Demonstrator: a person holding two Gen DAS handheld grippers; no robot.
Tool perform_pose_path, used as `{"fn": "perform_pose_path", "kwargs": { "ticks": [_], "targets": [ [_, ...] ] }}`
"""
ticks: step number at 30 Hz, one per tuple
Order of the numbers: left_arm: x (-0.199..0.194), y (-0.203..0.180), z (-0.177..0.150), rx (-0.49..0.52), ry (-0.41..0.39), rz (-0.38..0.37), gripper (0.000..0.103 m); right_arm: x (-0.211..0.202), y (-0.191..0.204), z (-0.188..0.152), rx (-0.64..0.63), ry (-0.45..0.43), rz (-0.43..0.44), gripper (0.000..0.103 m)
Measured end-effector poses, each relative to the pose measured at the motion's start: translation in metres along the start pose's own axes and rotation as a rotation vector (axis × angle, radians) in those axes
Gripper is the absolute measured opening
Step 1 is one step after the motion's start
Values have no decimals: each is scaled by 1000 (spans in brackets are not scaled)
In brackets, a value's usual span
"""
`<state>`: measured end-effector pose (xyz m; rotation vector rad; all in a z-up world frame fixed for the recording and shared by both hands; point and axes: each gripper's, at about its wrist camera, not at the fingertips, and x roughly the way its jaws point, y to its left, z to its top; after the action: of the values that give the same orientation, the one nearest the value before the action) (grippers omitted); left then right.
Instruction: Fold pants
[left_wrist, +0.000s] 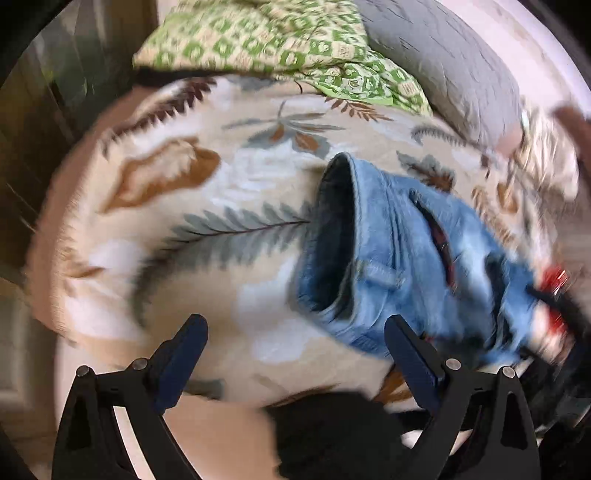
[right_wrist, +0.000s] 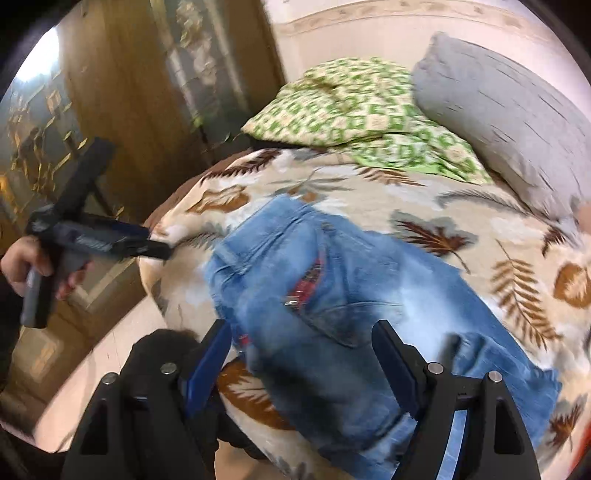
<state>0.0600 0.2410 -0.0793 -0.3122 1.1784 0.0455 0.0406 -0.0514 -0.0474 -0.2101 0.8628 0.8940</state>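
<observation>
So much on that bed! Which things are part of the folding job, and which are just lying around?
Part of the job:
- blue jeans
- left tool, open
- right tool, open

Just lying about:
- green patterned pillow
- grey pillow
- leaf-print blanket underneath the jeans
- wooden wardrobe

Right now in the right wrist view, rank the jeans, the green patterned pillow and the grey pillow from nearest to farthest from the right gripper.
1. Jeans: on the leaf-print blanket, directly before the right gripper, whose jaws are open.
2. Green patterned pillow: beyond the jeans, at the bed's far end.
3. Grey pillow: far right, slightly behind the green one.
</observation>
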Motion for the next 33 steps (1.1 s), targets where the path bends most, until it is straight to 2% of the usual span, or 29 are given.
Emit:
{"fn": "perform_pose_path", "kwargs": {
  "ticks": [4,6,12,15,18,21,22,23,24,25,26,28,33],
  "targets": [
    [13,-2,35,-41,-1,-89,96,16,40,4,-148,27,-19,81],
    [29,-6,60,-16,38,-139,96,28,59,8,-204,36,-27,81],
    [76,-16,110,81,134,-137,96,80,101,21,-296,86,-29,81],
    [109,-22,121,146,230,-175,96,108,112,22,-328,124,-58,81],
    [128,-27,124,200,278,-224,96,136,118,19,-372,168,-116,81],
    [137,-30,125,218,292,-238,96,162,117,14,-407,202,-192,80],
    [137,-31,125,239,285,-246,89,166,115,15,-395,191,-206,77],
    [135,-33,124,274,283,-276,59,169,113,14,-387,189,-214,71],
    [133,-35,122,295,295,-320,38,172,112,14,-388,193,-217,69],
    [133,-39,121,317,303,-337,12,173,112,13,-391,186,-215,64],
    [130,-44,118,357,285,-324,11,172,112,13,-391,181,-216,54],
    [128,-45,117,344,284,-334,11,168,110,16,-372,168,-203,47],
    [107,-45,119,340,246,-347,11,154,101,21,-330,139,-187,36]
  ]
}}
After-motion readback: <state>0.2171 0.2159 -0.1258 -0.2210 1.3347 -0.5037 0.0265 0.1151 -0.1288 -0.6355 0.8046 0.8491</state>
